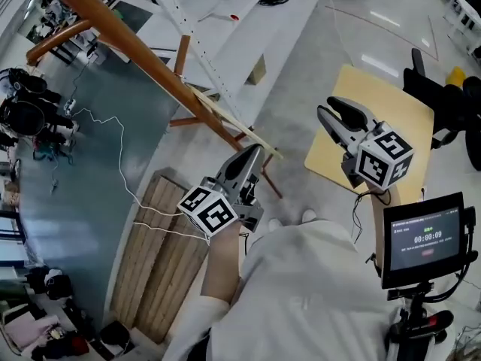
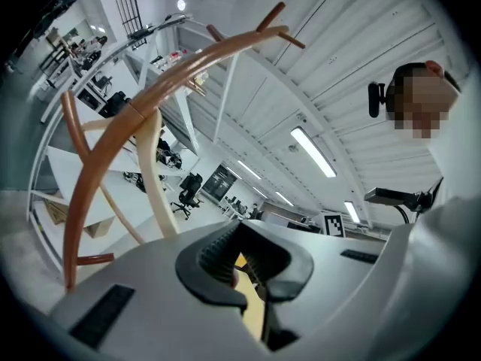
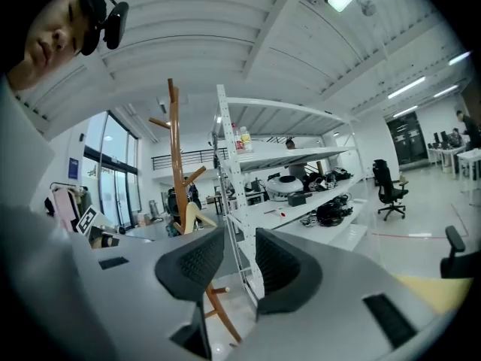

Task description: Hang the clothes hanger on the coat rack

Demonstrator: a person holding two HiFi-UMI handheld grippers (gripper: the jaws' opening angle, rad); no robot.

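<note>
A brown wooden coat rack (image 1: 135, 43) leans across the head view from the upper left. A pale wooden clothes hanger (image 1: 233, 122) hangs on it, near its lower part. My left gripper (image 1: 254, 150) sits just below the hanger's near end; its jaws stand a little apart with nothing between them. In the left gripper view the hanger (image 2: 154, 171) hangs from the rack (image 2: 98, 171), beyond the gripper (image 2: 244, 258). My right gripper (image 1: 328, 107) is open and holds nothing, off to the right over a yellow table. The right gripper (image 3: 239, 258) looks towards the rack (image 3: 174, 156) and hanger (image 3: 197, 216).
White metal shelving (image 1: 248, 21) stands right behind the rack. The yellow table (image 1: 376, 104) is at the right, with a black chair (image 1: 451, 96) past it. A wooden pallet (image 1: 161, 254) lies at the lower left. A screen on a stand (image 1: 425, 239) is at the lower right.
</note>
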